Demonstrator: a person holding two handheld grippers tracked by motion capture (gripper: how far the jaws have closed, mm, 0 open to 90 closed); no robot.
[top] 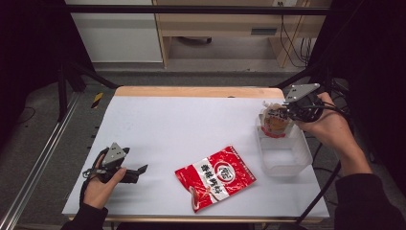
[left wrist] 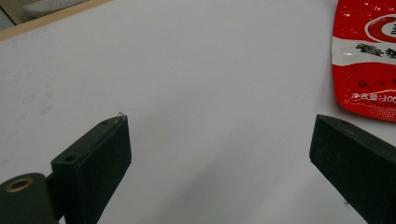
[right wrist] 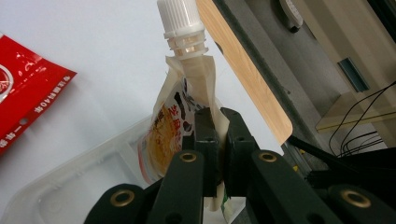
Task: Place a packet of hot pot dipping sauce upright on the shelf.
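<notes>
1 spout pouch [top: 276,122] clamped in R gripper [right wrist: 216,122] over 1 clear tub [top: 287,160] at table's [top: 167,120] right edge; 1 red packet [top: 215,177] near front edge; L gripper [left wrist: 219,154] jaws apart, holding nothing.

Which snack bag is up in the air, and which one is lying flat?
The orange-and-white spout pouch with the white screw cap is up, pinched by the right gripper over the clear plastic tub. The red packet lies flat on the white table.
</notes>
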